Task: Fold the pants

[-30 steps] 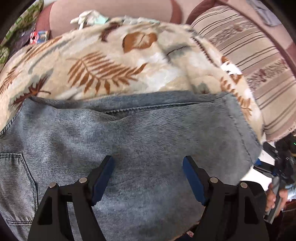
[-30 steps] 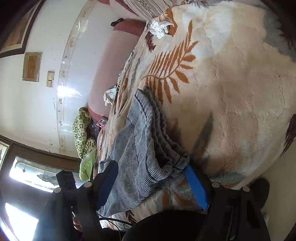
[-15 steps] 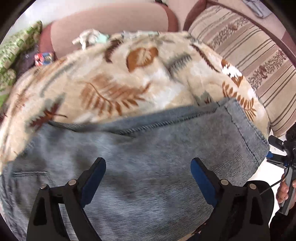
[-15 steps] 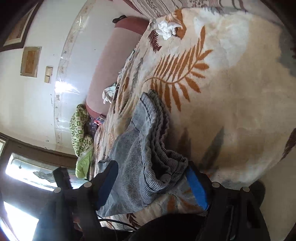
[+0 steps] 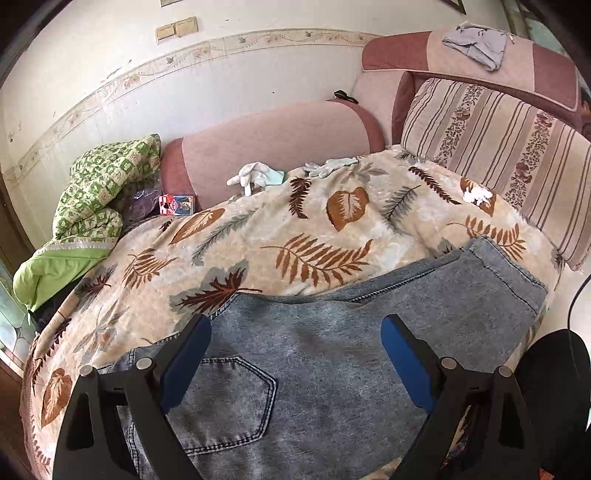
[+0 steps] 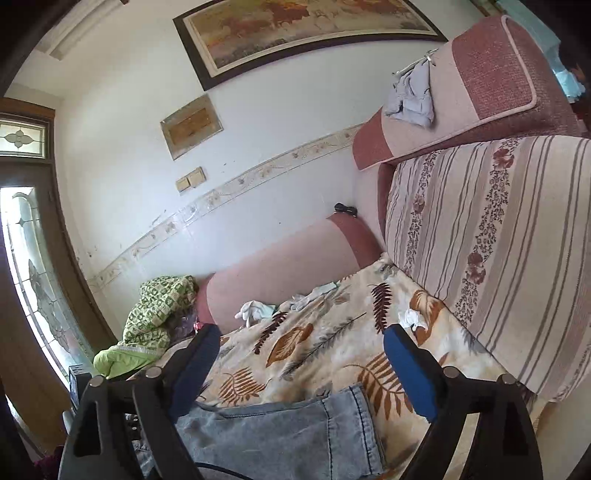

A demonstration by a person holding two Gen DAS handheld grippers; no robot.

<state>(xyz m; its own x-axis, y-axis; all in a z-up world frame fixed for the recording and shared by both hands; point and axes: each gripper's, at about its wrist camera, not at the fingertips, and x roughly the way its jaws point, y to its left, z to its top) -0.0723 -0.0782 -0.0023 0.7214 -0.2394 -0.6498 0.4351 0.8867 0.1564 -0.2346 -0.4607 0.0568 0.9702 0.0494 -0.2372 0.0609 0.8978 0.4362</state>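
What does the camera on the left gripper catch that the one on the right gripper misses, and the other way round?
Only the left wrist view shows the jeans' back pocket and a small red box by the sofa arm. Only the right wrist view shows the framed painting on the wall and the glazed door. Both show the grey jeans lying on the leaf-print blanket, the green quilt, the striped cushion, and open grippers holding nothing: left gripper, right gripper.
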